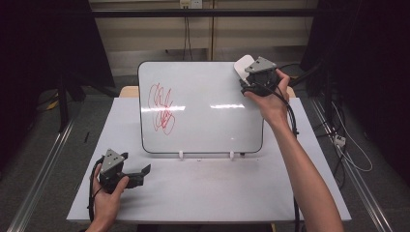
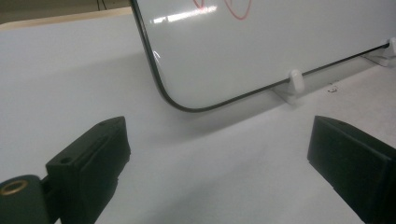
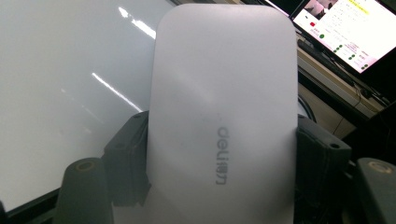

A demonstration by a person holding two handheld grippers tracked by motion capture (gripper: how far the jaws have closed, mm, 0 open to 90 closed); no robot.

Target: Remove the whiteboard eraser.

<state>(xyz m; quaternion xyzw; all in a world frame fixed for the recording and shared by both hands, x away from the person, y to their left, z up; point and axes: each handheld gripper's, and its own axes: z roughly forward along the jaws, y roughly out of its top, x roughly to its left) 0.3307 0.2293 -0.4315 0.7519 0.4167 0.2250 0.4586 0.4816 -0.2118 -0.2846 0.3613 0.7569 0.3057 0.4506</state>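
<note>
Right tongs (image 1: 247, 72) clenched on white eraser (image 3: 223, 121), pads pressing both long edges, at whiteboard (image 1: 212, 121) top corner, 1 o'clock on table (image 1: 203, 193). Left tongs (image 1: 140, 173) released, nothing between, at 8 o'clock. Red scribble (image 1: 163, 108) on whiteboard's 9 o'clock side.

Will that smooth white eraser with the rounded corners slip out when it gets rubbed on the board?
The smooth white plastic eraser looks slick, so it might slide a little. It probably stays stiff: the right gripper squeezes both its long edges without bending it. It seems light, since it is held up by the edges alone.
</note>
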